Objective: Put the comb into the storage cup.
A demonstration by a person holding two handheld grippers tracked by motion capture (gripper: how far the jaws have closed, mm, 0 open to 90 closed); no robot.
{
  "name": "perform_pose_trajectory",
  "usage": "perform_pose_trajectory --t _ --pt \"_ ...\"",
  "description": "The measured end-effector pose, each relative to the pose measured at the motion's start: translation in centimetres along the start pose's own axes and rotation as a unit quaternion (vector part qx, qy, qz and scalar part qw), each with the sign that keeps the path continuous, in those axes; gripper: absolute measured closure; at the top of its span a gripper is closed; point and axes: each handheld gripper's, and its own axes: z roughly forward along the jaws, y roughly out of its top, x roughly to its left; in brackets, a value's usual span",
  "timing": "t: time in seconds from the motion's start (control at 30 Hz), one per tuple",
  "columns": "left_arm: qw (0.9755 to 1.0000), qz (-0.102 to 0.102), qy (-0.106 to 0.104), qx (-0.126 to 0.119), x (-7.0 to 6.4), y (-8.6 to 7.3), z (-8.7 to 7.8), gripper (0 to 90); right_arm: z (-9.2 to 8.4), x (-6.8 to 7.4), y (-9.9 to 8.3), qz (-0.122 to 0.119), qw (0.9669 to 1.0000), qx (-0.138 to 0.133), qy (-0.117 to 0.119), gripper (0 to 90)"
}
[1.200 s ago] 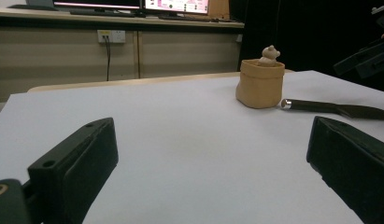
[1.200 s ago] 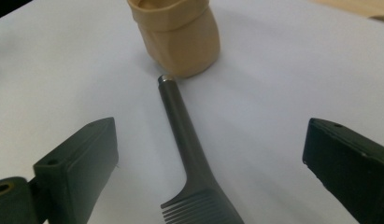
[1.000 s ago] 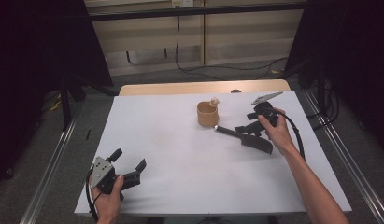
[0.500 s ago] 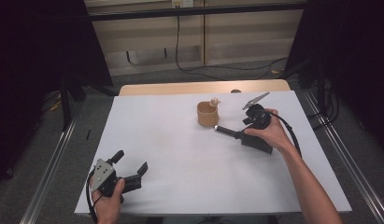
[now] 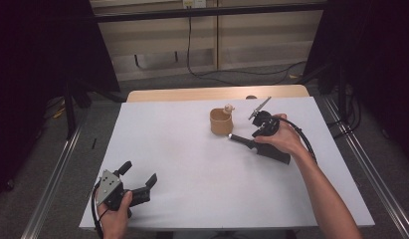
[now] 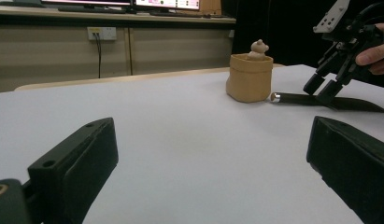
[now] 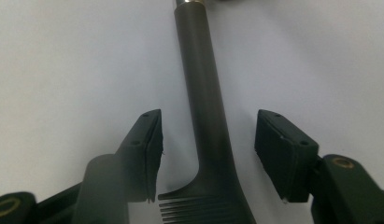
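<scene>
A black comb [image 5: 265, 150] with a long handle lies on the white table [image 5: 192, 164], its silver-capped end pointing at a tan cup [image 5: 221, 123]. My right gripper [image 5: 253, 139] points down over the handle. In the right gripper view the handle [image 7: 199, 70] runs between the two pads with a gap on each side. Its jaws have just been closing and do not press on it. My left gripper [image 5: 140, 174] rests open at the table's front left with nothing between its fingers. From the left gripper view, the comb [image 6: 311, 99] and right gripper [image 6: 323, 88] sit far right.
A small tan figurine [image 5: 228, 108] sticks out of the cup's rim. A bare wooden strip [image 5: 192, 93] borders the table's far edge. Metal rails run along both sides of the table, and cables lie on the floor behind it.
The right hand has moved left and slightly down onto the comb's handle, and its jaws have narrowed around it. The left gripper has stayed put.
</scene>
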Motion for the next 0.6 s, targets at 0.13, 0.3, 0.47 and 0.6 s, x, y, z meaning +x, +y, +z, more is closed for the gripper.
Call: perform_pose_trajectory --t 0.13,0.3,0.47,0.6 --pt "1.0 -0.001 0.001 0.001 -0.07 -0.05 0.07 2.2 0.03 0.03 0.21 -0.008 0.9998 0.021 -0.002 49.9" --pt "1.0 0.003 0.005 0.006 -0.01 -0.05 0.09 2.3 0.03 0.15 0.29 -0.015 0.9991 0.038 -0.008 60.4" --pt "1.0 0.004 0.004 0.006 -0.02 -0.03 0.09 2.3 0.34 0.32 0.56 -0.022 0.9981 0.056 -0.014 64.6" --pt "1.0 0.003 0.005 0.004 0.01 -0.03 0.04 2.3 0.54 0.4 0.64 -0.026 0.9975 0.063 -0.02 67.1"
